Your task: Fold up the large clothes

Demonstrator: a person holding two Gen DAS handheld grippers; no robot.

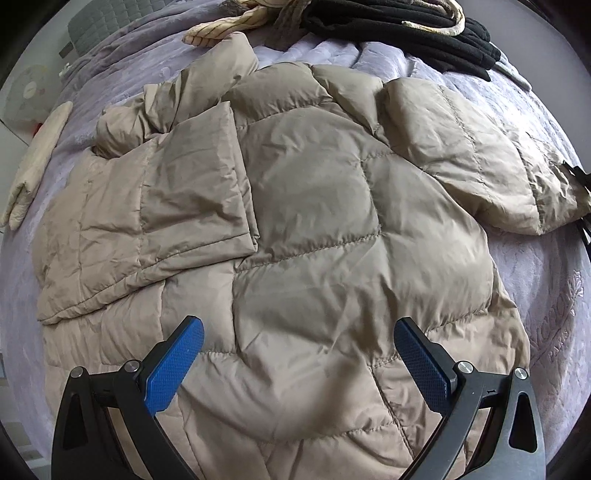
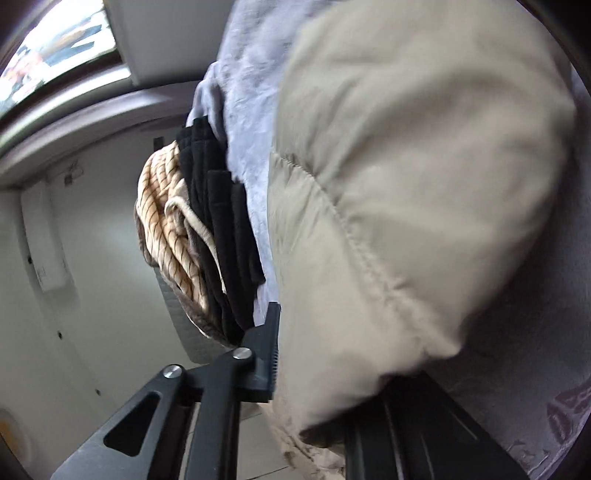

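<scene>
Left tongs (image 1: 299, 354): the two blue textured pads (image 1: 173, 365) stand wide apart and grip nothing. They hang above the near hem area of the beige quilted puffer jacket (image 1: 306, 206), with jacket fabric visible between them.

Right tongs (image 2: 328, 380): the black finger (image 2: 267, 354) on the left of the right wrist view presses against the edge of a padded beige jacket sleeve (image 2: 406, 184). The opposite finger lies mostly under the fabric at lower right. The sleeve bulges out from between the two, so these tongs are closed on the sleeve. This view is blurred and strongly tilted.

Jacket position: it lies spread across the lavender bedspread (image 1: 546, 295) on the bed and fills most of the left wrist view. The sleeve on the left of that view is folded inward and lies flat on the jacket body (image 1: 192, 177). The sleeve on the right extends outward toward the frame edge (image 1: 498, 166), where black tong parts meet its cuff.

Farther items: a cream glove-shaped item (image 1: 33, 166) lies on the bedspread left of the jacket. Beyond the collar, at the far end of the bed, lies a pile of black garments (image 1: 406, 26) with a cream striped garment (image 1: 229, 26) beside it. White walls (image 2: 92, 277) show behind the pile in the right wrist view.
</scene>
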